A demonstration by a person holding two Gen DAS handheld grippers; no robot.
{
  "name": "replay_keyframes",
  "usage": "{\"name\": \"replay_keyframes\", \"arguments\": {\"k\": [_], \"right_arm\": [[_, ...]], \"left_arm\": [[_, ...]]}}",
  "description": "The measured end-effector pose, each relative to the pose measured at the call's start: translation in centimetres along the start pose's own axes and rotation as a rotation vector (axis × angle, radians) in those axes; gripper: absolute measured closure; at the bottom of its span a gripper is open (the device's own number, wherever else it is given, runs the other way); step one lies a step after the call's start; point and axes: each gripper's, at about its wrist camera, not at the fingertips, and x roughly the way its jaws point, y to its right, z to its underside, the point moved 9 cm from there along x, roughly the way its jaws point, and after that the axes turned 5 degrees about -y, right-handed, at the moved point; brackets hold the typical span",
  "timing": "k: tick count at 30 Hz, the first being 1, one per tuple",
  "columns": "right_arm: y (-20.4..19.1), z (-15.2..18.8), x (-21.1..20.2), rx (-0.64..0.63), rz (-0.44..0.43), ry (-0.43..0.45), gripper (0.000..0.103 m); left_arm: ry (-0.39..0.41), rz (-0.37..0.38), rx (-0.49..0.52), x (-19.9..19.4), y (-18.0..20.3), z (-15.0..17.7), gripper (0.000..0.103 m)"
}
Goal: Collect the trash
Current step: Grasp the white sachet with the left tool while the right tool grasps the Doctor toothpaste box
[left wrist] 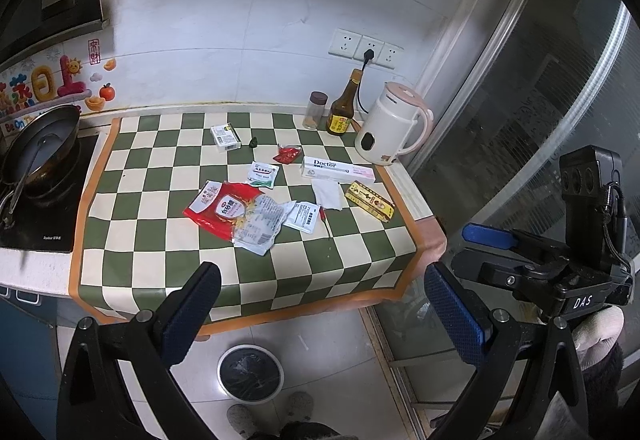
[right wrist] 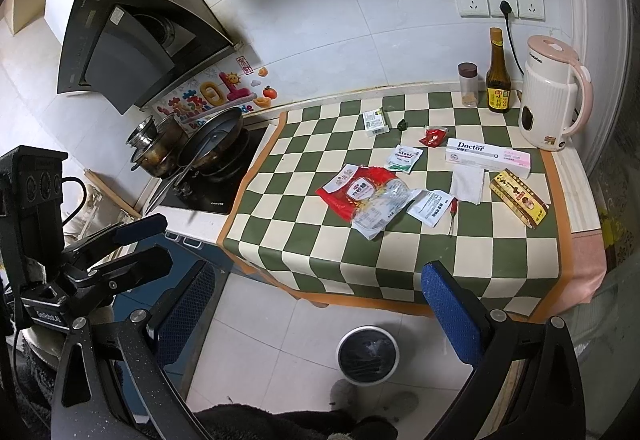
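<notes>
Trash lies on the green-and-cream checkered cloth (left wrist: 168, 240): a red and clear plastic bag (left wrist: 236, 214), small sachets (left wrist: 263, 175), a white "Doctor" box (left wrist: 338, 169), a yellow box (left wrist: 370, 206), a tissue (left wrist: 327, 194), a red wrapper (left wrist: 287, 154) and a small carton (left wrist: 225, 136). A round white trash bin (left wrist: 250, 373) with a black liner stands on the floor below the counter's front edge. My left gripper (left wrist: 320, 312) is open and empty, held back from the counter above the bin. My right gripper (right wrist: 320, 312) is open and empty too; it also shows in the left wrist view (left wrist: 492, 240).
A pink-and-white kettle (left wrist: 392, 128), a brown bottle (left wrist: 344, 108) and a spice jar (left wrist: 316, 110) stand at the back right below wall sockets. A wok (left wrist: 40, 148) sits on the hob at the left, under a range hood (right wrist: 128, 52). A glass door (left wrist: 540, 120) is at the right.
</notes>
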Motion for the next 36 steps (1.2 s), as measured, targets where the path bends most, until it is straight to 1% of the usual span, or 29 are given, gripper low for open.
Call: {"name": "replay_keyframes", "arguments": {"k": [2,4,5,7,8,9,11,13,15,16,17,18,19,20,22,24,27,28,29,31,32,33,35,36], "right_arm": [[-0.3,0.1,0.1,0.017,0.011,0.013,0.0],[-0.1,-0.2,0.1,0.055,0.038,0.039,0.0],[0.6,-0.3,0.2,0.102,0.091,0.057,0.0],[2.2,-0.3,0.7,0.187,0.186,0.075,0.0],[3.1,-0.2,1.2,0.23,0.222,0.07,0.0],[4.0,0.1,1.9,0.268,0.249,0.055,0.0],[6.1,0.3,3.5,0.309,0.287,0.029,0.0],[8.4,0.5,4.8,0.312,0.331,0.005,0.0],[10.5,0.5,6.5,0.281,0.397,-0.043,0.0],[11.5,0.2,7.4,0.258,0.425,-0.066,0.0],[12.8,-0.2,8.3,0.238,0.45,-0.086,0.0],[14.2,-0.9,8.9,0.225,0.458,-0.097,0.0],[15.6,-1.7,10.0,0.21,0.468,-0.118,0.0],[17.1,-2.7,11.1,0.193,0.472,-0.135,0.001],[19.5,-4.6,13.3,0.157,0.472,-0.169,0.01],[22.4,-7.2,16.3,0.103,0.469,-0.215,0.011],[26.4,-11.1,21.2,0.009,0.475,-0.304,0.011],[27.3,-12.1,22.7,-0.028,0.481,-0.329,0.011],[28.8,-13.7,24.8,-0.089,0.503,-0.366,0.011],[30.3,-15.3,27.6,-0.173,0.524,-0.414,0.011],[31.3,-16.4,29.8,-0.237,0.538,-0.454,0.011],[31.9,-17.0,31.2,-0.275,0.545,-0.478,0.011],[33.1,-17.9,34.7,-0.374,0.555,-0.546,0.011],[33.4,-18.0,35.9,-0.406,0.554,-0.571,0.011]], "left_arm": [[0.005,-0.03,-0.002,-0.2,-0.2,0.2,0.0],[0.017,-0.156,0.015,0.1,-1.1,0.0,0.0],[0.023,-0.26,0.031,0.3,-1.9,-0.1,0.0],[0.037,-0.434,0.055,1.1,-3.7,-0.3,0.0],[0.035,-0.488,0.059,1.8,-4.5,-0.3,0.0],[0.02,-0.519,0.051,3.0,-5.3,-0.3,0.0],[-0.023,-0.51,-0.001,5.3,-7.0,0.2,0.0],[-0.09,-0.492,-0.084,8.3,-8.5,1.0,0.0],[-0.154,-0.469,-0.182,11.5,-10.2,1.9,0.0],[-0.188,-0.47,-0.224,13.1,-11.0,2.3,0.0],[-0.206,-0.475,-0.25,13.8,-12.0,2.4,0.0],[-0.233,-0.477,-0.289,15.7,-12.5,2.7,0.0],[-0.245,-0.481,-0.319,16.4,-13.5,2.6,0.0],[-0.265,-0.479,-0.37,17.8,-14.3,2.8,0.0],[-0.3,-0.437,-0.485,20.5,-15.3,3.0,0.0],[-0.335,-0.418,-0.592,23.3,-15.9,3.5,0.0],[-0.374,-0.459,-0.71,26.1,-16.6,3.7,0.001],[-0.385,-0.48,-0.735,27.2,-16.6,3.4,0.001],[-0.393,-0.502,-0.745,27.9,-16.6,3.0,0.001],[-0.397,-0.542,-0.761,29.6,-16.3,1.7,0.001],[-0.398,-0.553,-0.768,30.3,-16.2,1.0,0.001],[-0.397,-0.563,-0.772,31.3,-16.0,0.1,0.001],[-0.398,-0.56,-0.755,33.0,-15.4,-1.6,0.001],[-0.407,-0.56,-0.721,34.3,-15.0,-2.8,0.001]]}}
